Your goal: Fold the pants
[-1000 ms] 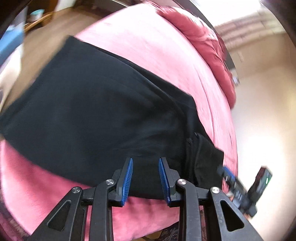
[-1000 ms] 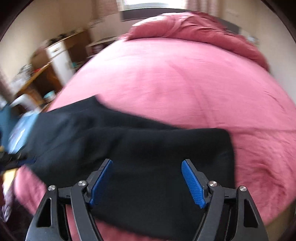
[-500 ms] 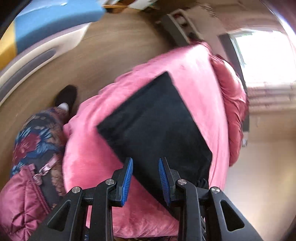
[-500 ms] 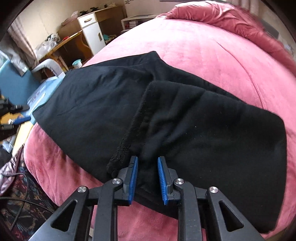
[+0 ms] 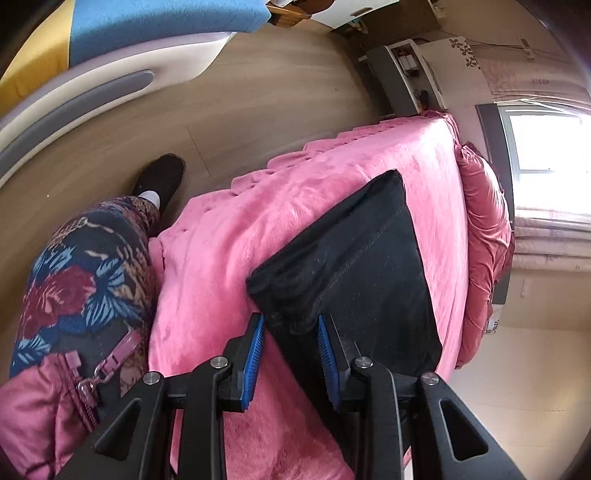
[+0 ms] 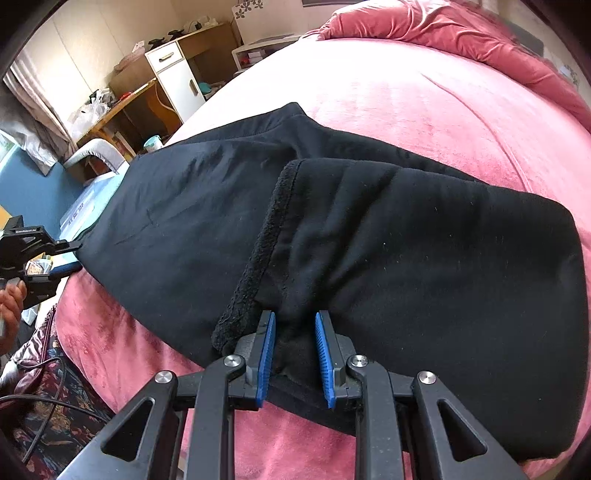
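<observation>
Black pants (image 6: 369, 229) lie partly folded on a pink bed (image 6: 424, 96), one end doubled over the rest, its fuzzy hem edge (image 6: 258, 258) showing. My right gripper (image 6: 293, 350) is shut on the near edge of the folded-over layer. In the left wrist view the pants (image 5: 354, 266) lie near the bed's side edge. My left gripper (image 5: 290, 350) is shut on the pants' near corner. The left gripper also shows in the right wrist view (image 6: 55, 254) at the pants' far left end.
The bed's edge (image 5: 207, 229) drops to a wooden floor (image 5: 240, 96) on the left. My leg in floral trousers (image 5: 81, 280) and a black shoe (image 5: 159, 181) stand beside it. A heaped red duvet (image 6: 461, 33) lies at the head. A desk and white cabinet (image 6: 177, 74) stand beyond.
Both grippers closed on the pants' edges; the right one was wide open a second ago. The left gripper swung to the pants' end at the bed's side. One end now lies doubled over.
</observation>
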A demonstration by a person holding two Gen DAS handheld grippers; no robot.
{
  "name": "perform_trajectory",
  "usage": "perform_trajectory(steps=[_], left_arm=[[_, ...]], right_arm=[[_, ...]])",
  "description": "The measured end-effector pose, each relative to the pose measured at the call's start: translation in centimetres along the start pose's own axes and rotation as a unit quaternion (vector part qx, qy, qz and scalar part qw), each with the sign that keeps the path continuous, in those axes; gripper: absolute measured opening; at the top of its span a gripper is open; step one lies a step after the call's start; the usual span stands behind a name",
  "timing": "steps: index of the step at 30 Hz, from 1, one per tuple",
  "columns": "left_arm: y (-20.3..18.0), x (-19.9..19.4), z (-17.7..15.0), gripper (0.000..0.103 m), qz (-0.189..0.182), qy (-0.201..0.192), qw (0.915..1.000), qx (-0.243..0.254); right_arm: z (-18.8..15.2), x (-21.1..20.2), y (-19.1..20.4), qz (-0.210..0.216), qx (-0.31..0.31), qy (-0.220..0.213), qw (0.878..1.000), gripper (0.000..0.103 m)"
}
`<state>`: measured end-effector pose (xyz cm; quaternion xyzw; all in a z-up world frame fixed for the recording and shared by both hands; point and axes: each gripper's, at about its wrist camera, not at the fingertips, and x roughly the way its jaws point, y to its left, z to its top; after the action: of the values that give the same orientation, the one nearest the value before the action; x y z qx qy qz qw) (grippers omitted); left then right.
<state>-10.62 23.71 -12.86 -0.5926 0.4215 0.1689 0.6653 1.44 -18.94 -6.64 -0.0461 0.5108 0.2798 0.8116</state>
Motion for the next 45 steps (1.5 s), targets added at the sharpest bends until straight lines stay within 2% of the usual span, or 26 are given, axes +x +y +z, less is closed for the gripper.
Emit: perform_trajectory(steps=[8,10,13,15,18,20,22,23,24,25,26,27,30,31,32,34,35,37,40,45], left_arm=[[-0.3,0.8,0.3,0.027,-0.002,-0.011,0.9996,0.026],[-0.6,0.7,0.2,0.021,0.003,-0.015,0.9991,0.041],[-2.2,0.1,-0.5,0.016,0.016,-0.039,0.9949,0.091],[-4.2,-0.7,-1.4,0.015,0.023,-0.062,0.9877,0.142],[-8.6,-1.6,-3.8,0.015,-0.002,-0.081,0.9628,0.258],[-11.6,-1.5,-5.8,0.015,-0.036,-0.069,0.9428,0.324],[-13.8,-1.0,-7.5,0.015,-0.063,-0.051,0.9250,0.371],[-15.0,-0.5,-8.7,0.015,-0.077,-0.040,0.9134,0.398],[-15.8,-0.1,-9.6,0.015,-0.086,-0.029,0.9046,0.416],[-16.8,0.6,-10.9,0.015,-0.096,-0.011,0.8910,0.444],[-17.4,1.0,-11.8,0.015,-0.100,-0.001,0.8820,0.460],[-17.8,1.5,-12.7,0.015,-0.102,0.009,0.8724,0.478],[-18.6,3.3,-15.7,0.015,-0.099,0.044,0.8411,0.530],[-18.7,3.7,-16.5,0.015,-0.100,0.053,0.8342,0.540],[-18.7,4.0,-16.9,0.015,-0.099,0.060,0.8296,0.546],[-18.4,4.5,-17.8,0.015,-0.097,0.068,0.8222,0.557],[-18.3,4.8,-18.2,0.015,-0.095,0.074,0.8201,0.559],[-18.2,5.0,-18.6,0.015,-0.090,0.078,0.8189,0.561],[-18.1,5.0,-18.5,0.015,-0.085,0.076,0.8180,0.564],[-18.6,5.0,-19.1,0.015,-0.076,0.069,0.8144,0.571]], right_arm=[[-0.1,0.0,-0.2,0.001,0.005,-0.004,1.000,0.023],[-0.1,-0.1,-0.2,0.001,0.006,-0.005,1.000,0.023],[-0.2,-0.1,-0.2,0.002,0.008,-0.006,1.000,0.023],[-0.2,-0.2,-0.3,0.003,0.008,-0.006,1.000,0.023],[-0.2,-0.3,-0.5,0.008,0.013,-0.008,1.000,0.023],[-0.2,-0.4,-1.0,0.017,0.022,-0.009,1.000,0.024],[-0.2,-0.5,-1.4,0.026,0.032,-0.011,0.999,0.024],[-0.2,-0.6,-1.7,0.031,0.037,-0.011,0.999,0.025],[-0.1,-0.8,-1.9,0.037,0.044,-0.012,0.998,0.031],[0.0,-1.2,-2.3,0.049,0.057,-0.014,0.997,0.037],[0.2,-1.6,-2.7,0.060,0.068,-0.019,0.996,0.052],[0.3,-2.2,-3.1,0.068,0.077,-0.026,0.994,0.063],[1.1,-3.9,-4.2,0.107,0.106,-0.053,0.987,0.064],[1.5,-4.3,-4.6,0.130,0.118,-0.058,0.983,0.064],[2.0,-4.4,-4.8,0.159,0.126,-0.061,0.977,0.064],[3.1,-4.1,-4.9,0.222,0.143,-0.056,0.963,0.071],[3.5,-3.7,-4.7,0.242,0.147,-0.053,0.958,0.075],[4.8,-2.5,-3.9,0.274,0.148,-0.042,0.949,0.076],[6.4,0.1,-2.3,0.295,0.145,-0.013,0.944,0.076],[9.0,3.6,0.3,0.298,0.120,0.030,0.947,0.074]])
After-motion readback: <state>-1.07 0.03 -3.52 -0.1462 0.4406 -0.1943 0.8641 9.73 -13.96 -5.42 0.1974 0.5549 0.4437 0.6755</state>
